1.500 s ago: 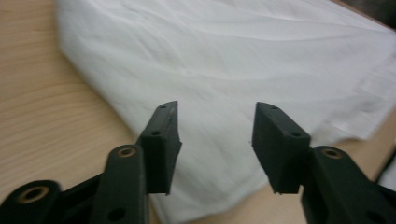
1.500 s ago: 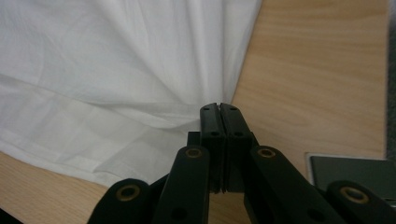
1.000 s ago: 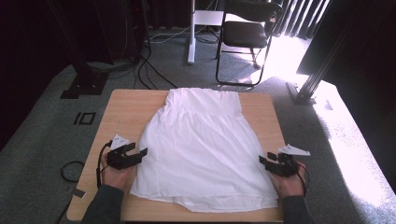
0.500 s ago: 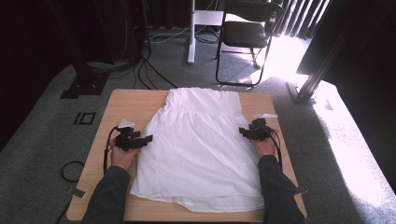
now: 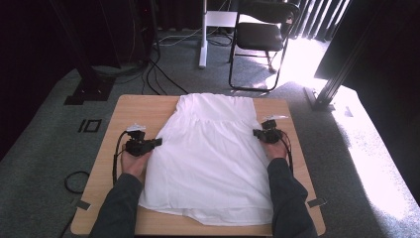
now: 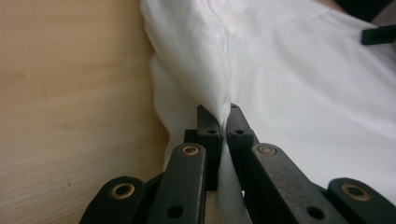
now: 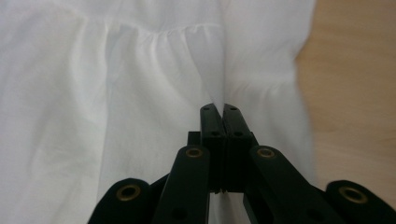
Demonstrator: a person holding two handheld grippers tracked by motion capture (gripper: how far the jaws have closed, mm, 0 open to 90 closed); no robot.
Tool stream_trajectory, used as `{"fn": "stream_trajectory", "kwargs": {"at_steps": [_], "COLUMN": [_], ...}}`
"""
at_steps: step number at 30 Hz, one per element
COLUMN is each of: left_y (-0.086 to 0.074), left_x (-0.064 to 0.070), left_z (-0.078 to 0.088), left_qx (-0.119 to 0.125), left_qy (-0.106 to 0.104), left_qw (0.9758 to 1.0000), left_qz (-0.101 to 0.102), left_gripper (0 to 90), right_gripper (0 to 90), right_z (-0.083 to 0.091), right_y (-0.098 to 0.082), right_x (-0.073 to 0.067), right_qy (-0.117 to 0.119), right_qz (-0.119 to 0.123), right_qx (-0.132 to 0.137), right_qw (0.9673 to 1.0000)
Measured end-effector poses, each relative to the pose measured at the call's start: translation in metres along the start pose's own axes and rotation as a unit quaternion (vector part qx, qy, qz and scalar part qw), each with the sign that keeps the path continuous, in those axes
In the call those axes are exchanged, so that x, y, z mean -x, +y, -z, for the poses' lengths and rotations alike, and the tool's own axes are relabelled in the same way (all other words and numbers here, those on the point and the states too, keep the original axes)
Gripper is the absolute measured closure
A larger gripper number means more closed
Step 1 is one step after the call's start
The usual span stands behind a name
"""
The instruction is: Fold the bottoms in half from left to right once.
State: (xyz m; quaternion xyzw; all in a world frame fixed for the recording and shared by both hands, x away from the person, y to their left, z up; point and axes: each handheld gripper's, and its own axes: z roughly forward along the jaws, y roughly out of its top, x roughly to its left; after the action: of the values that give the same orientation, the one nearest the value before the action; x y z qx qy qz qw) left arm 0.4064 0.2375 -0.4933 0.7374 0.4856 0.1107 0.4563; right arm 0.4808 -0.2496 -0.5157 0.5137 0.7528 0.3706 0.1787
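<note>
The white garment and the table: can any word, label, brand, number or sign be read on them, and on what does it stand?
None: no readable text in any view.
White garment: plain cloth, no label or print visible.
Wooden table: bare wood grain.
Left gripper and right gripper: plain black parts, no markings.

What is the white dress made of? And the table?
Dress: it looks like thin woven cloth, maybe cotton, matte; it wrinkles and has small gathers near the top. Table: pale wood or a wood-look board, smooth, with fine grain lines.
</note>
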Motion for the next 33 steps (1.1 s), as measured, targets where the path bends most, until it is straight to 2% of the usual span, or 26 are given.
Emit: {"fn": "stream_trajectory", "kwargs": {"at_steps": [2,4,6,7,8,9,10,12,14,15,16,17,18,19,20,21,23,24,26,27,28,29,30,31,32,33], "left_y": [0.001,-0.002,-0.008,-0.011,-0.014,-0.015,-0.014,-0.003,0.002,0.016,0.016,0.028,0.028,0.036,0.036,0.042,0.043,0.044,0.042,0.041,0.041,0.038,0.038,0.034,0.034,0.03], "left_x": [0.012,0.018,0.017,0.014,0.01,0.005,0.003,0.0,0.0,0.001,0.001,-0.001,-0.001,-0.002,-0.002,-0.005,-0.006,-0.012,-0.016,-0.017,-0.017,-0.016,-0.016,-0.017,-0.017,-0.021], "left_z": [0.006,0.002,-0.006,-0.009,-0.01,-0.01,-0.009,-0.011,-0.013,-0.024,-0.024,-0.036,-0.036,-0.049,-0.049,-0.068,-0.073,-0.086,-0.095,-0.097,-0.097,-0.101,-0.101,-0.1,-0.1,-0.09], "left_qx": [-0.006,-0.026,-0.046,-0.05,-0.048,-0.033,-0.019,-0.005,-0.005,-0.003,-0.003,-0.005,-0.005,-0.015,-0.015,-0.039,-0.044,-0.059,-0.077,-0.081,-0.081,-0.103,-0.103,-0.115,-0.115,-0.088], "left_qy": [0.01,0.024,0.03,0.033,0.026,0.018,0.022,0.015,0.018,0.038,0.038,0.037,0.037,0.038,0.038,0.039,0.044,0.039,0.037,0.026,0.026,0.04,0.04,0.045,0.045,0.037], "left_qw": [0.9996,0.9984,0.9976,0.9975,0.9981,0.9992,0.9996,0.9999,0.9998,0.9993,0.9993,0.9993,0.9993,0.9991,0.9991,0.9983,0.9977,0.9966,0.9949,0.9945,0.9945,0.9928,0.9928,0.9915,0.9915,0.9934], "left_qz": [-0.027,-0.044,-0.043,-0.037,-0.028,-0.012,-0.007,0.0,-0.001,-0.004,-0.004,0.004,0.004,0.013,0.013,0.022,0.026,0.042,0.054,0.06,0.06,0.048,0.048,0.04,0.04,0.063], "left_gripper": [88.2,79.1,73.1,68.0,62.5,57.6,47.5,40.8,34.5,32.9,30.3,29.7,29.5,28.3,28.1,28.1,28.1,28.2,31.9,36.0,43.2,54.0,66.5,80.1,87.3,89.0], "right_gripper": [89.7,89.6,89.5,89.4,89.2,89.1,88.8,87.7,86.7,85.8,85.8,85.8,85.8,85.8,85.8,85.8,85.8,86.0,86.1,86.2,86.2,86.2,86.2,86.4,86.4,87.3], "right_z": [0.018,0.032,0.029,0.026,0.021,0.016,0.009,0.001,-0.004,-0.006,-0.006,-0.008,-0.008,-0.008,-0.008,-0.008,-0.008,-0.007,-0.008,-0.008,-0.008,-0.008,-0.008,-0.008,-0.008,-0.007], "right_y": [0.005,0.006,0.001,-0.002,-0.006,-0.011,-0.018,-0.024,-0.028,-0.029,-0.029,-0.029,-0.029,-0.029,-0.029,-0.029,-0.03,-0.03,-0.03,-0.03,-0.03,-0.03,-0.031,-0.031,-0.031,-0.032], "right_x": [0.004,0.009,0.017,0.019,0.022,0.025,0.029,0.031,0.031,0.03,0.03,0.03,0.03,0.031,0.031,0.032,0.033,0.034,0.034,0.033,0.033,0.034,0.034,0.034,0.034,0.033], "right_qy": [-0.024,-0.064,-0.094,-0.102,-0.109,-0.11,-0.111,-0.114,-0.12,-0.123,-0.123,-0.124,-0.125,-0.123,-0.123,-0.118,-0.115,-0.112,-0.114,-0.115,-0.115,-0.113,-0.112,-0.112,-0.112,-0.114], "right_qz": [0.007,0.003,-0.004,-0.005,-0.006,-0.012,-0.023,-0.031,-0.027,-0.028,-0.028,-0.031,-0.031,-0.033,-0.033,-0.042,-0.049,-0.057,-0.055,-0.05,-0.05,-0.051,-0.052,-0.051,-0.051,-0.048], "right_qx": [0.027,0.037,0.017,0.008,-0.001,-0.008,-0.016,-0.025,-0.037,-0.04,-0.04,-0.043,-0.043,-0.044,-0.044,-0.043,-0.041,-0.04,-0.04,-0.04,-0.04,-0.04,-0.039,-0.038,-0.038,-0.036], "right_qw": [0.9993,0.9972,0.9954,0.9947,0.9941,0.9938,0.9935,0.9927,0.9917,0.9912,0.9912,0.9908,0.9908,0.9909,0.9909,0.9912,0.9913,0.9912,0.9912,0.9914,0.9914,0.9915,0.9915,0.9916,0.9916,0.9917]}}
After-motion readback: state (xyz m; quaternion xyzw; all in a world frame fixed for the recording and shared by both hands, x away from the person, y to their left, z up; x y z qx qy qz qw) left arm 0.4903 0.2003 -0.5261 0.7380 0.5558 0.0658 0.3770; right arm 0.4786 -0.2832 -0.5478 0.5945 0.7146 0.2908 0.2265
